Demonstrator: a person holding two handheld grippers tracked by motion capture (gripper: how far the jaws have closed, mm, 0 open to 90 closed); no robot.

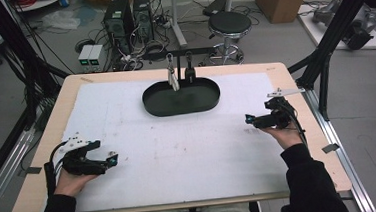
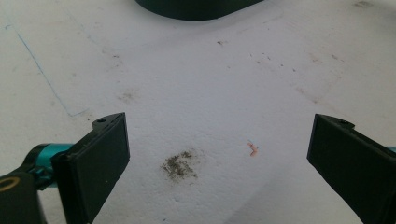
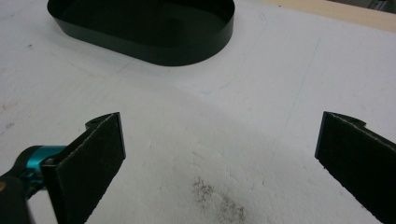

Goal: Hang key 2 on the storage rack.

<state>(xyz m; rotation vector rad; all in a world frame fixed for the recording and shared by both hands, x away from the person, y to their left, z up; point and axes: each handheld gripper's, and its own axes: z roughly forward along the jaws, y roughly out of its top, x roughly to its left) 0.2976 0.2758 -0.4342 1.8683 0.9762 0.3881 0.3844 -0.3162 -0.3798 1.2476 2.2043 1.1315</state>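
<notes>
On the white mat (image 1: pixel 179 151) we hold the left gripper (image 1: pixel 110 160) and right gripper (image 1: pixel 249 119) near opposite edges, jaws spread wide and gripping nothing. Between them, at the far side, sits the black oval tray (image 1: pixel 203 104); its top is cut off in the left gripper view. What the two clips (image 1: pixel 173 77) at its far rim hold, we cannot make out.
</notes>
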